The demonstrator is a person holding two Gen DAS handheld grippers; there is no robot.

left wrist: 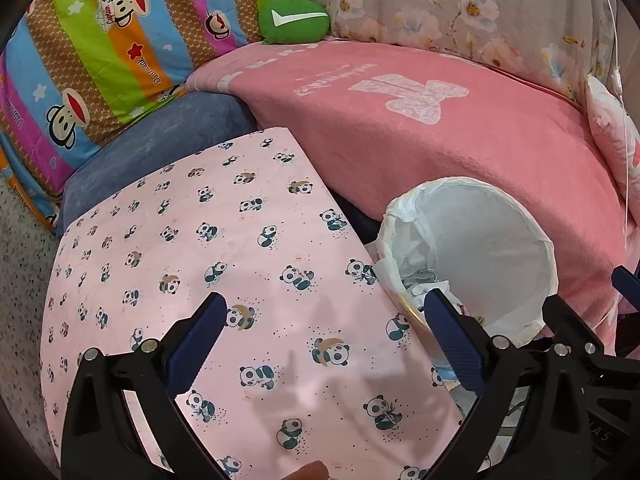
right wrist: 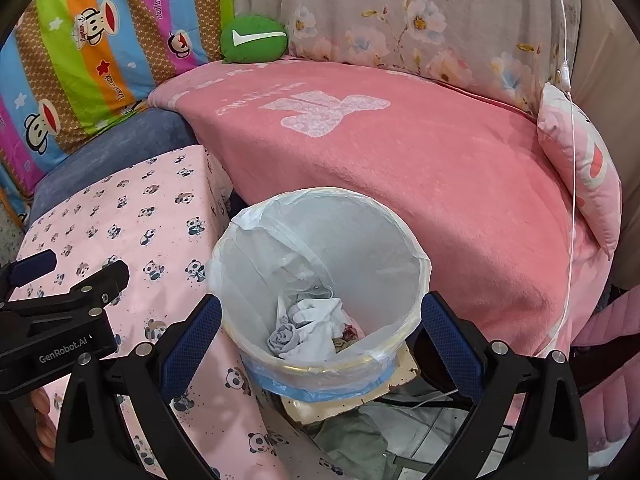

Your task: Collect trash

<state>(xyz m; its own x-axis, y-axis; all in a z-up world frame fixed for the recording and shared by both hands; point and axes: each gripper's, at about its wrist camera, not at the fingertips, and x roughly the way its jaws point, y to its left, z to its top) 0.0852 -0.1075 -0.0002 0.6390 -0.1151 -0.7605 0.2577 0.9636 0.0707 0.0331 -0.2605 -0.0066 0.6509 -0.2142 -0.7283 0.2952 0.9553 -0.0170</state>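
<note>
A: Status on trash?

B: Crumpled paper [right wrist: 310,326] sits at the bottom of the bin [right wrist: 320,200]. Panda cloth [left wrist: 208,248] looks bare, no loose trash visible on it. Looks close to done, as far as I can judge.

A: Grippers?

B: Right gripper [right wrist: 320,340] hangs over the bin mouth, angled down, jaws wide, nothing between them. Left gripper [left wrist: 326,344] is angled down over the cloth just beside the bin, jaws also wide and empty.
</note>
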